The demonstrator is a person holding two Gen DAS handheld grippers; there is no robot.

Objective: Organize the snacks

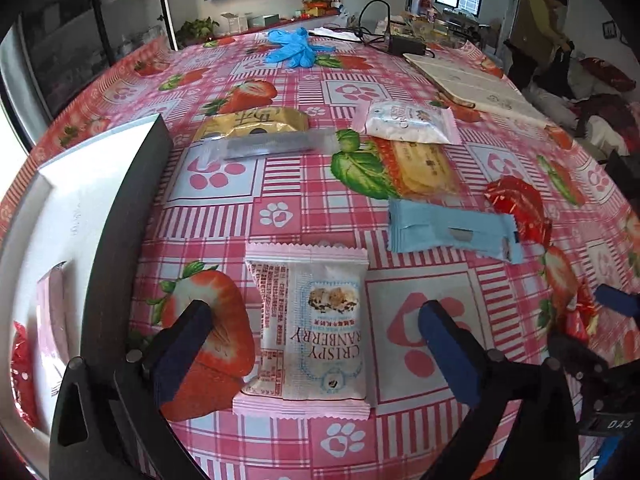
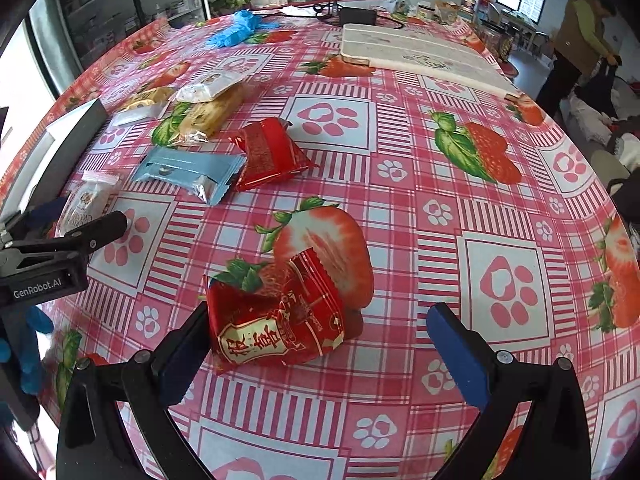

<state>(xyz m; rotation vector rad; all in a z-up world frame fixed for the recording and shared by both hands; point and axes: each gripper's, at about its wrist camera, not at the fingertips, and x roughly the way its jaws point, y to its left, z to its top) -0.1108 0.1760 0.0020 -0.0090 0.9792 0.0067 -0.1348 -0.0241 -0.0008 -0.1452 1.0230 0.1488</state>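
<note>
Snacks lie scattered over the strawberry-print desk point(image 2: 400, 184), and I have both grippers hovering low over it. My left gripper point(image 1: 316, 344) stands wide open, jaws spread either side of the white and pink cranberry crisp packet point(image 1: 310, 328), which lies flat on the desk between them; neither pad presses on it. Just beyond it I see a light blue packet point(image 1: 452, 232), its right end touching a red packet point(image 1: 520, 204). Further toward the far edge sit a yellow biscuit packet point(image 1: 424, 168), a white pouch point(image 1: 408, 122) overlapping its far end, and a gold packet point(image 1: 256, 124) with a clear sleeve point(image 1: 272, 146) lying across its near edge. At the desk's left edge I have a white box with a dark wall point(image 1: 132, 208); red wrappers show inside it.

My right gripper point(image 2: 320, 344) is open too. A crumpled red packet point(image 2: 276, 320) lies on the desk between its jaws, close against the left pad, clear of the right one. Near the far edge I spot blue gloves point(image 2: 236, 32) and a white board point(image 2: 416, 50). A person point(image 2: 580, 36) stands beyond the desk's far right corner.
</note>
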